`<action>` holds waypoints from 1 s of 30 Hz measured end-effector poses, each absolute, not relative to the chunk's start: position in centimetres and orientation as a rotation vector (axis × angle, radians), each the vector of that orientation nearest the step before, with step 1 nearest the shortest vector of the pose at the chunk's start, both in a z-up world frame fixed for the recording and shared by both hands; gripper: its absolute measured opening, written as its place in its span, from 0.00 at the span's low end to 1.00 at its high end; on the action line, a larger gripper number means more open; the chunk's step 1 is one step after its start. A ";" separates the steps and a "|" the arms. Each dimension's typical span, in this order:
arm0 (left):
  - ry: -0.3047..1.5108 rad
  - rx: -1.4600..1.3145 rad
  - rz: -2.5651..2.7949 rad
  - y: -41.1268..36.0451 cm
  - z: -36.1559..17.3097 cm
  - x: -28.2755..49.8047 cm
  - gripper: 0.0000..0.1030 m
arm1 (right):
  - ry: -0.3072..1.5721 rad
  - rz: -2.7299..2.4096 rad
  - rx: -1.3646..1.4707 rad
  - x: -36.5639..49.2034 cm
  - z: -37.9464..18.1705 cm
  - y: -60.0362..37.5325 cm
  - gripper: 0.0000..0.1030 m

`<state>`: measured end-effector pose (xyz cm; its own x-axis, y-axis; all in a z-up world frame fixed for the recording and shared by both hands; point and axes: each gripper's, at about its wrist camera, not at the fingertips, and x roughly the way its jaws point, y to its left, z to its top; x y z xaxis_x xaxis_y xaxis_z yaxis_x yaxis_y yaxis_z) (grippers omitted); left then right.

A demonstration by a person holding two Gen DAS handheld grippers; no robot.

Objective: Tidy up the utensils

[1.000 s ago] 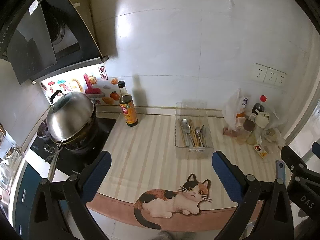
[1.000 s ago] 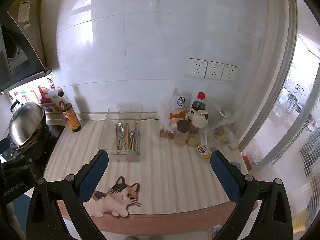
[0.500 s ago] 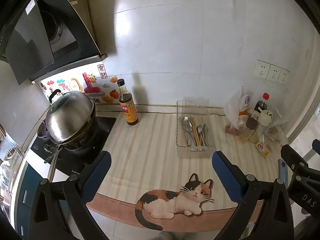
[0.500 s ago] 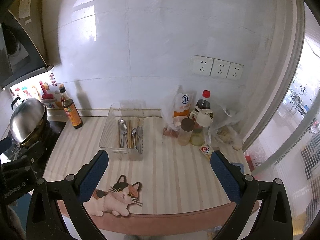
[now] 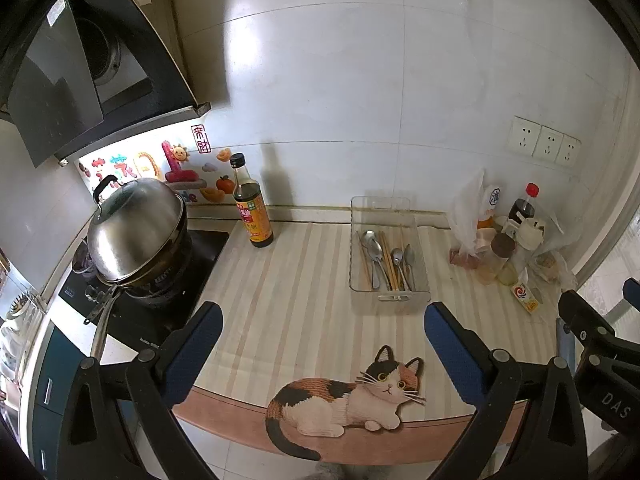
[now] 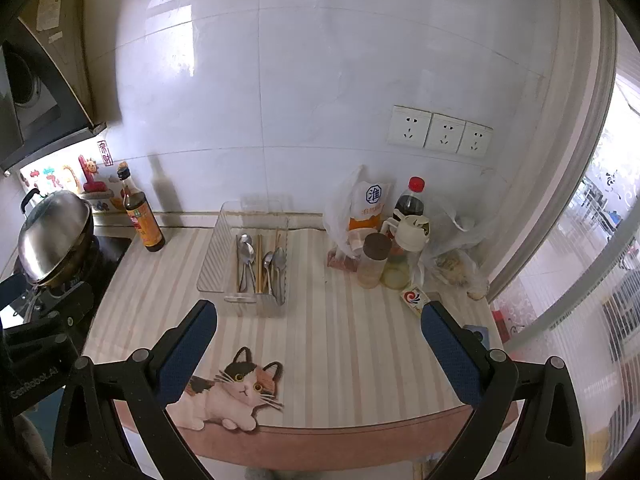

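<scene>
On the striped counter mat [image 5: 288,280], a clear utensil tray [image 6: 256,300] by the white-tiled wall [image 6: 320,100]; both jaws wide, empty.

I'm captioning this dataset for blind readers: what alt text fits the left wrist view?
A clear tray of spoons and chopsticks sits on a striped counter, beyond the open, empty left gripper. A sauce bottle and lidded steel wok stand left.

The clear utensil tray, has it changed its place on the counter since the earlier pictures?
No. The clear utensil tray keeps its place between the soy sauce bottle and the white plastic bag; only the camera view shifted slightly.
</scene>
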<state>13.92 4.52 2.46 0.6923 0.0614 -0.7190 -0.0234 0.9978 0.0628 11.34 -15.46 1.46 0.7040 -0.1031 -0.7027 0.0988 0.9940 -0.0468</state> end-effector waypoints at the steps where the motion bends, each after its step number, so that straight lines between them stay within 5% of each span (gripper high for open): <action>1: 0.805 0.050 0.047 4.5 2.5 13.9 1.00 | 0.782 -0.111 -0.006 11.3 1.5 -15.4 1.00; 30: 0.811 0.050 0.047 4.4 2.1 13.9 1.00 | 0.784 -0.108 -0.006 11.4 1.3 -15.5 1.00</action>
